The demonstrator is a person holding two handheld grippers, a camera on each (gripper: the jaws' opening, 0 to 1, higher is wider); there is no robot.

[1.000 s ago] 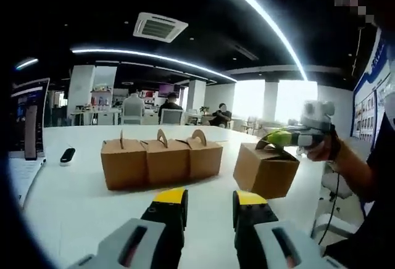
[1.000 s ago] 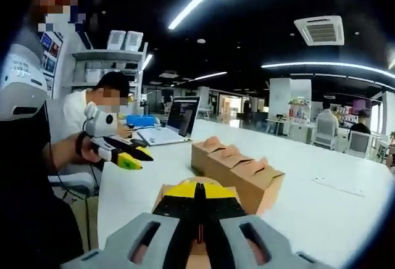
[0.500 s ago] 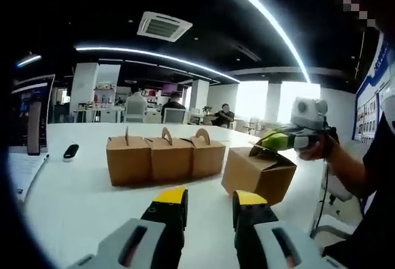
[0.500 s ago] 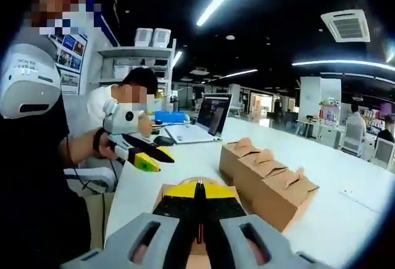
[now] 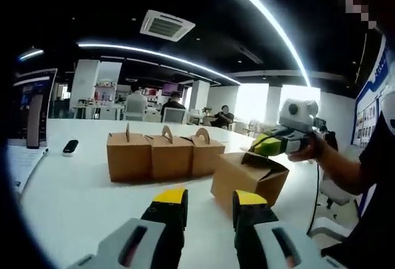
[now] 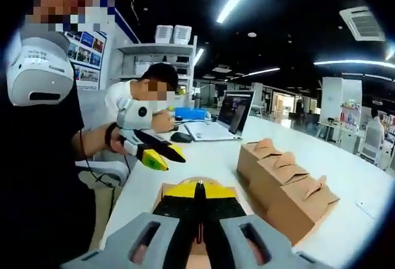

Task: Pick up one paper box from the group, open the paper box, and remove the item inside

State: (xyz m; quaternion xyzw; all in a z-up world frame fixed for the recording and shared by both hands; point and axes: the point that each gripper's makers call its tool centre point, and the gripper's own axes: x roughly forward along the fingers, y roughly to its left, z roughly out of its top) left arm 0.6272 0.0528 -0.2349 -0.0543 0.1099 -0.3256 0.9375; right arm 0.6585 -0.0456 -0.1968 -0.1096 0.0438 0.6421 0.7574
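Nearest in the left gripper view: left gripper (image 5: 210,202), jaws parted with a clear gap, nothing between them, poised over the white table (image 5: 80,201). Just beyond and a little to the right of those jaws: the picked box (image 5: 247,179), pulled apart from the group, top flap lifted, base seemingly at or just above the tabletop, hard to tell which. Pinching that box's top tab from above: right gripper (image 6: 199,196), jaws pressed together on the handle flap, brown card (image 6: 197,186) peeping just past the yellow tips in the right gripper view. Seen from the right gripper view, left gripper (image 6: 154,155) off to the left and slightly ahead, spread wide, pointing in toward the box.

Key relation, as a judgement: box hangs straight ahead of the free claw, close, so the left one is the nearer spare tool for working a flap or steadying a side while the right keeps the top.

Farther back: row of three closed boxes (image 5: 163,158), touching side by side. Beyond, a laptop (image 6: 231,113) and seated people.
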